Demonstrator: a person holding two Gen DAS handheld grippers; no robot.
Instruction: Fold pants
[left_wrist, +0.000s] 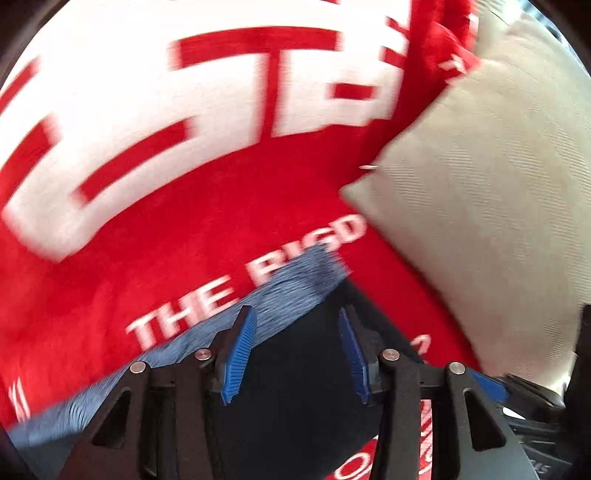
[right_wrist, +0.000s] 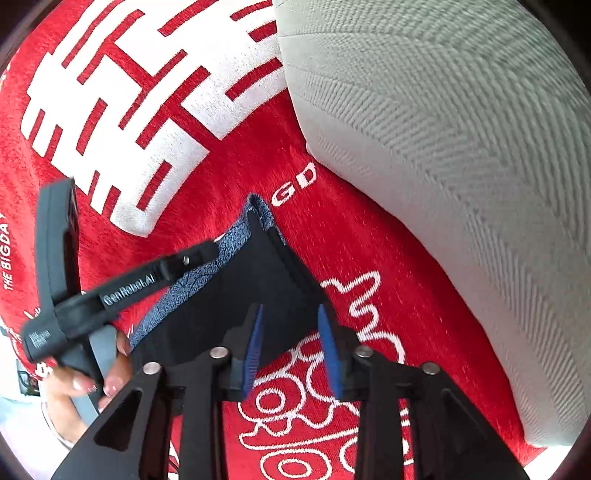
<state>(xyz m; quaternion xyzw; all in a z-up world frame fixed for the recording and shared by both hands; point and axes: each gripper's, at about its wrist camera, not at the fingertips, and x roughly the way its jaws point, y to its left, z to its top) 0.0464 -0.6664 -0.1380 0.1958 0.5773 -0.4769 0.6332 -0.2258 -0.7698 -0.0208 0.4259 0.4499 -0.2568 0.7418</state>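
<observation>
While both cameras look down onto a red blanket (right_wrist: 229, 192) printed with large white characters and small white lettering, the pants (right_wrist: 236, 295) lie on it as a dark, roughly triangular folded shape with a speckled blue-grey band along the left edge. From the right wrist view, the right tongs (right_wrist: 291, 328) hang over the lower corner of the pants with the blue pads (right_wrist: 255, 339) set well apart; nothing is pinched between them, and dark cloth and red blanket both show through the gap. To the left in that same view, the left tongs (right_wrist: 201, 254) reach in from the side, the black arm marked with white lettering, and the tip sits on the blue-grey band of the pants; whether that tip is gripping the cloth cannot be told from here. A hand (right_wrist: 92, 373) with pale nails wraps around the grey handle of that tool. From the left wrist view, which is heavily motion-blurred, the left tongs (left_wrist: 295, 332) show blue pads (left_wrist: 240, 354) standing apart, with dark pants fabric (left_wrist: 299, 369) filling the space between them and the blue-grey band running off to the left; no pad is seen pressing on the cloth. A pale grey pillow (right_wrist: 443, 147) with a herringbone weave rests on the blanket to the right, near the pants but not touching them.
</observation>
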